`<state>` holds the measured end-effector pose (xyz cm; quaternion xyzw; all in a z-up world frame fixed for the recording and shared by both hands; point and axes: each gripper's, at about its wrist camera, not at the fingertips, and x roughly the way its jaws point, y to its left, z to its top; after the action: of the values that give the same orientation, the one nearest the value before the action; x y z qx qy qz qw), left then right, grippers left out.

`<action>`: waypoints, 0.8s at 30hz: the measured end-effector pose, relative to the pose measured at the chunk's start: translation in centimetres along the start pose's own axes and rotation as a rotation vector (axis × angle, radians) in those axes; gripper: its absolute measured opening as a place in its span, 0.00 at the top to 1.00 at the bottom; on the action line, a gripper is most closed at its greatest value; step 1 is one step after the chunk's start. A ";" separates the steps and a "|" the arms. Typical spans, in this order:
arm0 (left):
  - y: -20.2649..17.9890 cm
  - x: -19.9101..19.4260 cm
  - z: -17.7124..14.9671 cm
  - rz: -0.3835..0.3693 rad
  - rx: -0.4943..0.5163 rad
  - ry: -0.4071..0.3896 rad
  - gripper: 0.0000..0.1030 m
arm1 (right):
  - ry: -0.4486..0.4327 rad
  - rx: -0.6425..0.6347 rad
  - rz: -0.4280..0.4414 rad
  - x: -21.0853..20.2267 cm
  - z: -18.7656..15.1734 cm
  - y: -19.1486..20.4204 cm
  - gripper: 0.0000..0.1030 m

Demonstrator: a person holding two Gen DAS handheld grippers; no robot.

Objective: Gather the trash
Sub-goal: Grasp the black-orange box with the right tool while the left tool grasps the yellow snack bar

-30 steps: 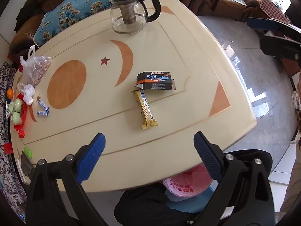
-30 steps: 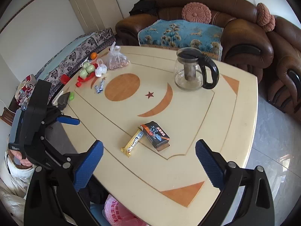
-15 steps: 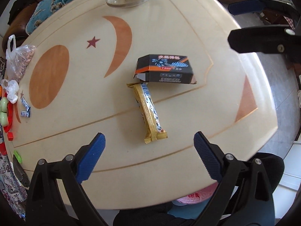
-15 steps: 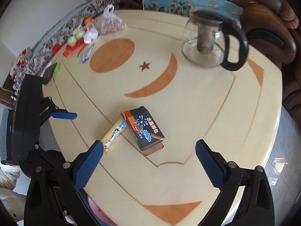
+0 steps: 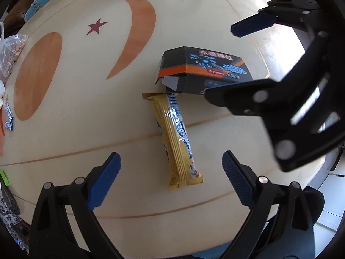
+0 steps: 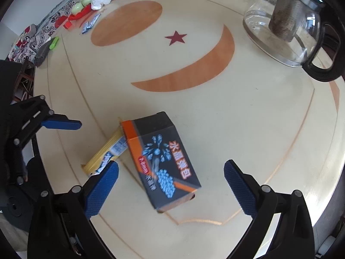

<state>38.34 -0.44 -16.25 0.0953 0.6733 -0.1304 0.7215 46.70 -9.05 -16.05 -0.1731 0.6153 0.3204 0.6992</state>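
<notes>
Now both are much closer to the trash than a second ago. Left hand-held gripper (image 5: 171, 168) has dropped over the yellow snack wrapper (image 5: 176, 139), fingers spread, empty. Right hand-held gripper (image 6: 171, 180) straddles the dark cardboard box (image 6: 165, 160), also spread. Both items lie touching on the table (image 6: 248, 112); grasps look imminent.

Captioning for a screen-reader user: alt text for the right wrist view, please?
An open right gripper hovers over a dark cardboard box lying on a cream table, a yellow snack wrapper touching its left side. A glass teapot stands far right.
</notes>
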 end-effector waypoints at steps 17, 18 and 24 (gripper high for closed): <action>0.0 0.6 -0.1 0.006 0.002 -0.015 0.63 | -0.068 -0.004 -0.171 2.2 -1.0 1.6 0.45; 0.0 0.5 -0.2 -0.001 0.004 -0.014 0.73 | -0.078 0.009 -0.177 2.0 -1.1 1.7 0.45; 0.5 -0.3 -1.2 -0.019 -0.011 -0.036 0.82 | -0.132 0.106 -0.205 0.1 -2.7 1.3 0.46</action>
<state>37.32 0.40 -16.01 0.0828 0.6618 -0.1354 0.7327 43.78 -9.77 -16.42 -0.1764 0.5632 0.2251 0.7753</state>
